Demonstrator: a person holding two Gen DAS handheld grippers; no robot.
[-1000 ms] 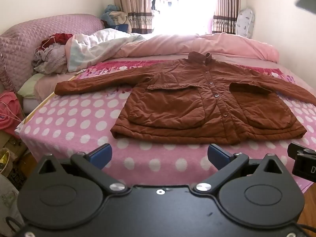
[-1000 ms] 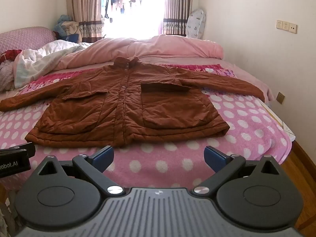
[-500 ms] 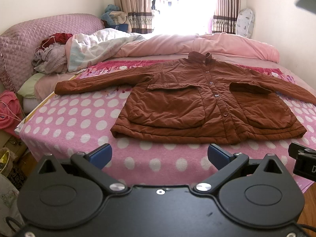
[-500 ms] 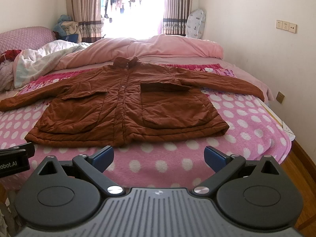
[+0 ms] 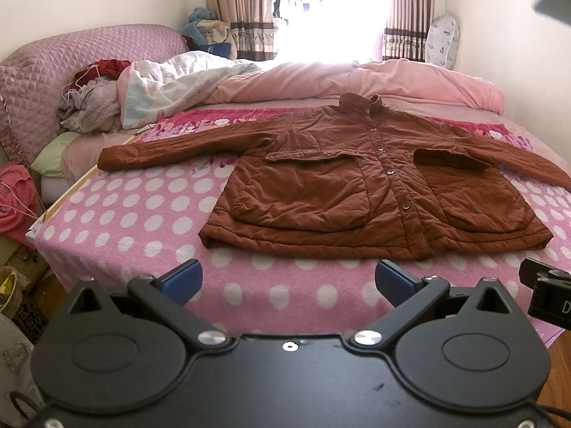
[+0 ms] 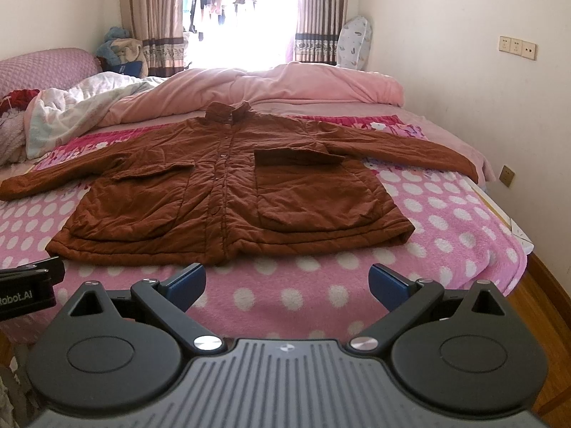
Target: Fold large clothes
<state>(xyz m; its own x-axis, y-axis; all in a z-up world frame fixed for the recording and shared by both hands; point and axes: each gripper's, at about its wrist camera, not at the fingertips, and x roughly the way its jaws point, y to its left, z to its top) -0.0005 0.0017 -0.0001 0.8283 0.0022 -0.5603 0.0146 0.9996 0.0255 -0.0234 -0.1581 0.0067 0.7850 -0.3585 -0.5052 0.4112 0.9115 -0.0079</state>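
right gripper (image 6: 287,283) spread, empty | brown coat (image 6: 228,192) flat on bed (image 6: 446,214)

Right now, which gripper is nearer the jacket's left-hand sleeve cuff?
Left. The left gripper sits nearer the cuff; the right gripper is off toward the opposite sleeve.

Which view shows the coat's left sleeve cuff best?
The left wrist view: the whole sleeve lies in frame, cuff clear on the dotted blanket. In the right wrist view the same cuff sits at the frame's left edge, distorted and barely inside the picture.
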